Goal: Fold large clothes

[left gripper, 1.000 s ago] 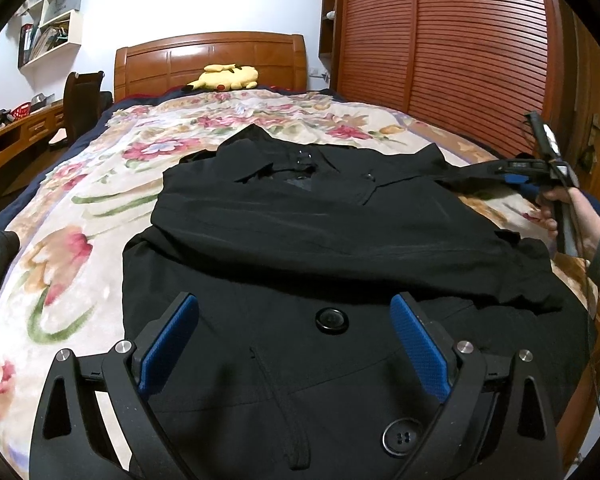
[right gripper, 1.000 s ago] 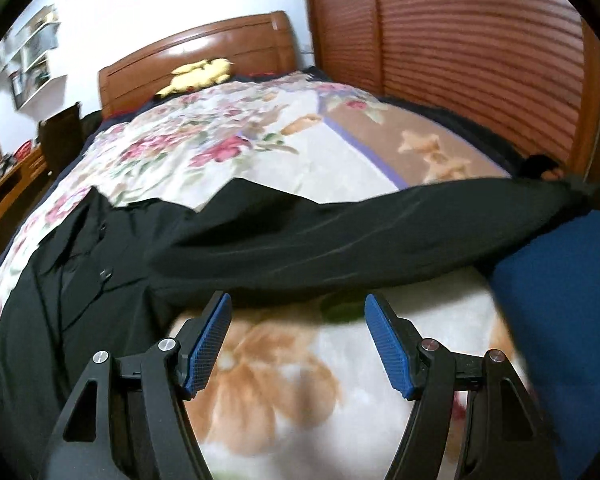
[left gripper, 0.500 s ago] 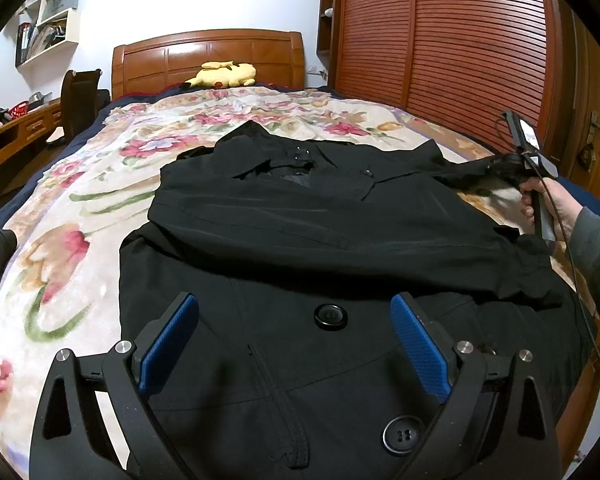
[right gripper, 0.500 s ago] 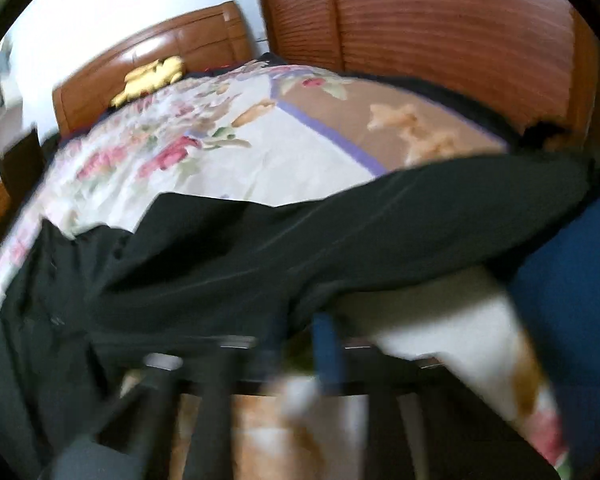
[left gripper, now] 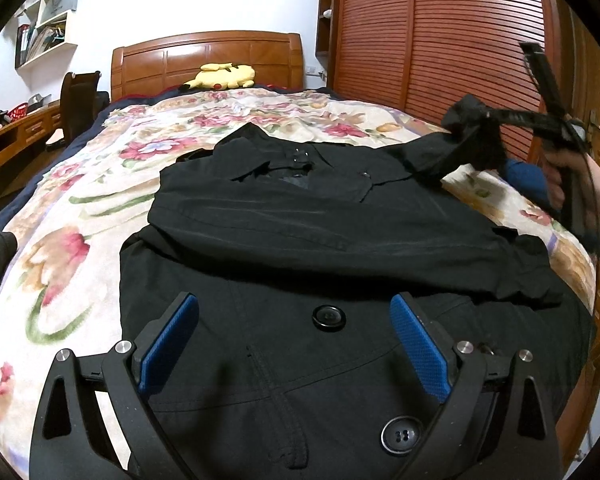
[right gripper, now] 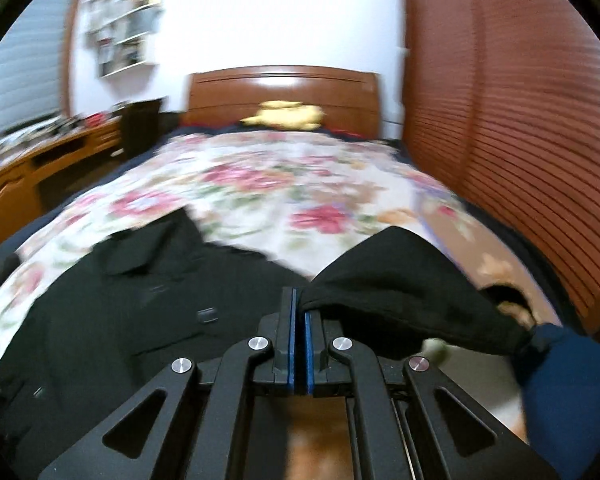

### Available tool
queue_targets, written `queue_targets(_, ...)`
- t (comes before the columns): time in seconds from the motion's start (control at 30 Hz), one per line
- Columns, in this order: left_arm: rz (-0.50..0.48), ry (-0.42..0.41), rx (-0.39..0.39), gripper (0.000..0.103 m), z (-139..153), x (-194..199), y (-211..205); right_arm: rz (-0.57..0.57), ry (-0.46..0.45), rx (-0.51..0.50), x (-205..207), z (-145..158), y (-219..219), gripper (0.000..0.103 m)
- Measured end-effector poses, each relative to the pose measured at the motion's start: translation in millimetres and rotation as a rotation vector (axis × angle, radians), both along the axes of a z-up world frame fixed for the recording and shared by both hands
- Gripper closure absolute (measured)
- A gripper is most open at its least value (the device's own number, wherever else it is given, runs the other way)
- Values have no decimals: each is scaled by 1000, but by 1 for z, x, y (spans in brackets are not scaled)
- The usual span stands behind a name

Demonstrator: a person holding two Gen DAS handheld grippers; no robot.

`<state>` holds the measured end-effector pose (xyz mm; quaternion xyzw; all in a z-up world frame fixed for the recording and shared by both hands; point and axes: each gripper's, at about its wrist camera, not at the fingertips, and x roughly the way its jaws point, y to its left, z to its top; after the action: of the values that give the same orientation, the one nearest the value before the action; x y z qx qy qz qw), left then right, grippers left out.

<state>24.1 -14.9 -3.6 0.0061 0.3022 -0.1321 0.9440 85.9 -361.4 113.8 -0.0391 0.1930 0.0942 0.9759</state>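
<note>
A black buttoned coat [left gripper: 308, 232] lies spread on the floral bedspread [left gripper: 60, 248], one sleeve folded across its chest. My left gripper [left gripper: 294, 332] hangs open just above the coat's lower front, nothing between its blue pads. At the right, my right gripper [left gripper: 466, 130] is shut on the other sleeve [left gripper: 436, 156] and holds it lifted off the bed. In the blurred right wrist view the blue pads of my right gripper [right gripper: 299, 304] are pressed together with the black sleeve [right gripper: 400, 292] pinched at their tips and draped off to the right.
A wooden headboard [left gripper: 208, 60] with a yellow plush toy [left gripper: 224, 76] stands at the far end. A slatted wooden wardrobe [left gripper: 440, 32] runs along the right. A desk and dark chair [left gripper: 78, 100] sit at the left. A blue pillow [right gripper: 572, 380] lies near the bed's right edge.
My right gripper went from open over the sleeve to shut on it, then lifted it and swung toward the coat. The left gripper stayed still.
</note>
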Motion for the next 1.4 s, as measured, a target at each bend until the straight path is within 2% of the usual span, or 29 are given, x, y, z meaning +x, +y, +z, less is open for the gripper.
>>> queue_targets(0.1, 1, -9, -3, 6, 1, -2, 0, 112, 31, -20, -20, -16, 35, 99)
queue_targets(0.2, 0, -12, -4, 6, 2, -3, 1, 163, 66, -40, -34, -36, 59, 99)
queue_targets(0.37, -1, -17, -10, 6, 3, -6, 2, 153, 165, -73, -35, -60, 75, 99)
queue_targets(0.53, -1, -17, -9, 6, 3, -6, 3, 98, 260, -82, -28, -60, 76, 97)
queue_targets(0.6, -4, -18, -5, 6, 4, -6, 3, 74, 247, -107, -32, -55, 78, 90)
queue_targets(0.77, -18, -32, 12, 6, 6, -11, -1, 62, 171, -163, -58, -35, 81, 84)
queue_targets(0.9, -18, -30, 12, 6, 6, -10, 0, 94, 73, -171, -80, -15, 88, 63)
queue_targets(1.03, -17, -29, 8, 6, 6, -9, 1, 61, 30, -155, -85, -3, 79, 59)
queue_targets(1.23, -18, -26, 11, 6, 7, -9, 2, -42, 78, -161, -56, -14, 56, 55)
queue_targets(1.4, -19, -24, 17, 6, 6, -8, 1, -126, 143, -144, -20, -30, 41, 38)
